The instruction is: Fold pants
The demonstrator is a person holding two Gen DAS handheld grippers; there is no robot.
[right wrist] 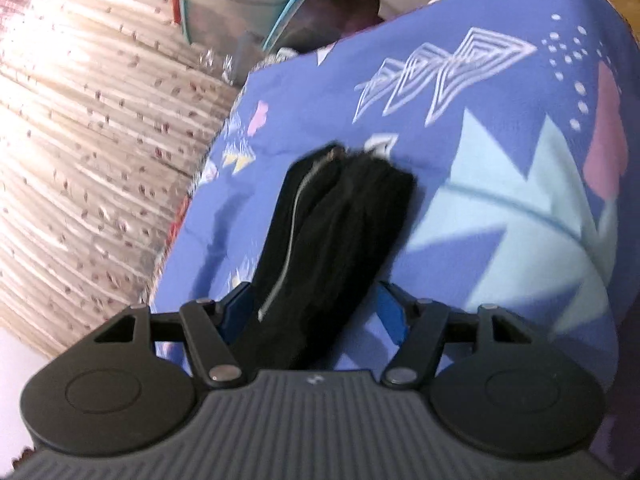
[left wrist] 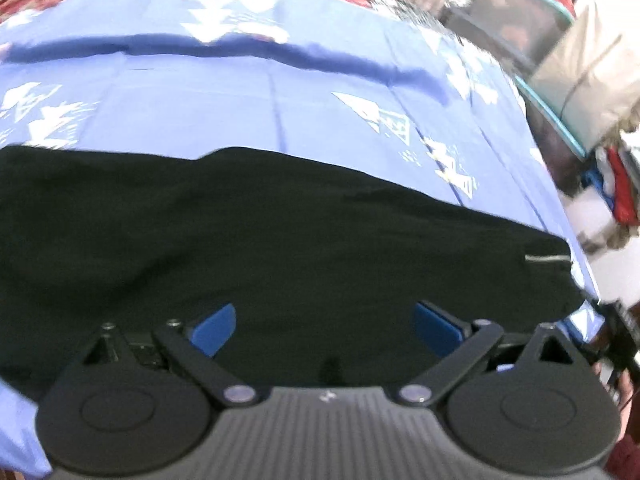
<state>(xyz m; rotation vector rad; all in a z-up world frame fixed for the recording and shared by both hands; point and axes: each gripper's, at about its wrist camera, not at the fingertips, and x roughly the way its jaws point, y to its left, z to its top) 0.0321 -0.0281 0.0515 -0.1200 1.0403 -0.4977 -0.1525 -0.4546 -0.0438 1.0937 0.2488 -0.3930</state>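
- Left wrist view: the black pants (left wrist: 260, 248) lie spread across a blue patterned bedsheet (left wrist: 280, 100), with a silver zipper (left wrist: 546, 259) near their right end.
- The left gripper (left wrist: 325, 326) hangs over the dark cloth with its blue pads (left wrist: 216, 330) wide apart and nothing pinched between them.
- A cream bag (left wrist: 588, 76) and stacked clutter sit beyond the bed's right edge.
- Right wrist view: a bunched end of the pants (right wrist: 332, 232), showing its zipper (right wrist: 292, 232), runs between the right gripper's (right wrist: 312, 312) fingers.
- Those fingers stand fairly wide; whether the pads press the cloth I cannot tell.
- A beige curtain (right wrist: 88, 160) fills the left side.
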